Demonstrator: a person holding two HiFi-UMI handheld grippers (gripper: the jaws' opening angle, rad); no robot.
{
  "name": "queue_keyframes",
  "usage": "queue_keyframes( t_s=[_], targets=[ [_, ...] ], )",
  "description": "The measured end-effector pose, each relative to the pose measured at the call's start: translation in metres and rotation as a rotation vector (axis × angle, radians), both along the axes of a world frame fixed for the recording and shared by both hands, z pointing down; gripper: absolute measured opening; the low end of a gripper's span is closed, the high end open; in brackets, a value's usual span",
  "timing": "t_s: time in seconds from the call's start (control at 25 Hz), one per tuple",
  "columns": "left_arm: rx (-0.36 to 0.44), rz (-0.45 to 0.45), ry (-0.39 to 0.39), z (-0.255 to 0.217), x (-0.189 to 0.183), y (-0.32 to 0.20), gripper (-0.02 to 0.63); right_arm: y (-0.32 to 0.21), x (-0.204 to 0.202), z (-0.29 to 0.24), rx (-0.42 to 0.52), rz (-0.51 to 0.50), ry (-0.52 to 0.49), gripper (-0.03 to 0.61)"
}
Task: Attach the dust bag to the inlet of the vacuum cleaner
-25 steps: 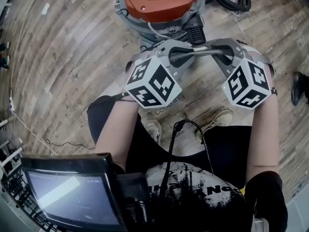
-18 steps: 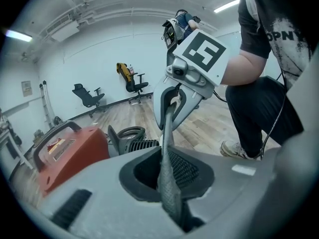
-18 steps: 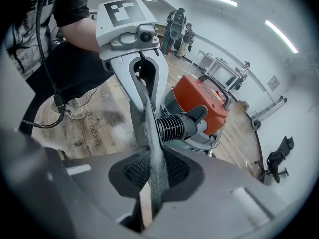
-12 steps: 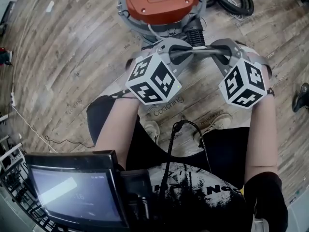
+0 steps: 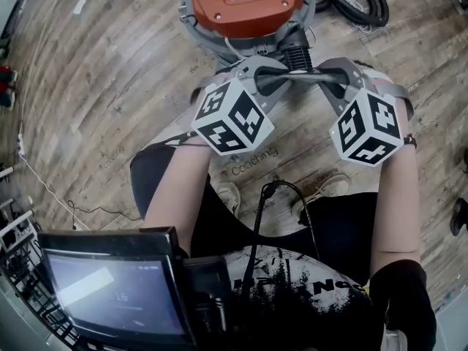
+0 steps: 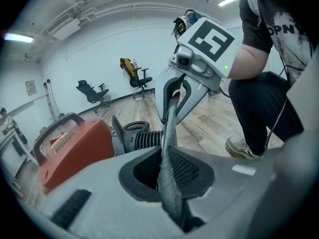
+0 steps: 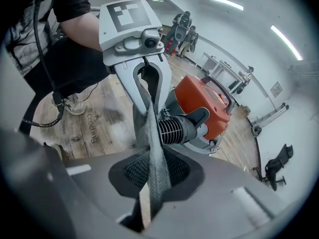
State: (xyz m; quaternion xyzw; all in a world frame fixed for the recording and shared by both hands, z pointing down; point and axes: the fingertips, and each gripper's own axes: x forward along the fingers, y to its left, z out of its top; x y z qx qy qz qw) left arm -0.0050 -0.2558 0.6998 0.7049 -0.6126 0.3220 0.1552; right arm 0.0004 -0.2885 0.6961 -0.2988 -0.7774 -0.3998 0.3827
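Holding dust bag (image 6: 168, 133) stretched between both tools. I have left hand-held gripper (image 6: 169, 193) clamped on its grey fabric, right hand-held gripper (image 7: 149, 193) clamped on same strip. Bag sits just beside ribbed inlet (image 7: 174, 128) of vacuum cleaner (image 5: 245, 6) on floor (image 5: 110, 86). I judge: grasp done, fitting onto inlet not yet.

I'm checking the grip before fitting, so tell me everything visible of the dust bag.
The dust bag is grey woven fabric, seen edge-on as a thin taut strip between the left gripper and right gripper, both jaws clamped on it. A pale stiff edge shows at the right gripper. It hangs by the ribbed black inlet of the orange vacuum cleaner, not fitted.
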Motion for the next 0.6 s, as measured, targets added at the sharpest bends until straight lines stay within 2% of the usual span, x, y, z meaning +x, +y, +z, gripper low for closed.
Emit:
queue_keyframes(
  t_s=[0.28, 0.6],
  targets=[
    [-0.010, 0.000, -0.011, 0.002, 0.007, -0.002, 0.034, -0.006, 0.001, 0.011, -0.051, 0.011, 0.008, 0.040],
    [-0.035, -0.001, -0.070, -0.006, 0.002, 0.001, 0.032, -0.004, -0.003, 0.001, -0.038, -0.018, -0.012, 0.038]
  ],
)
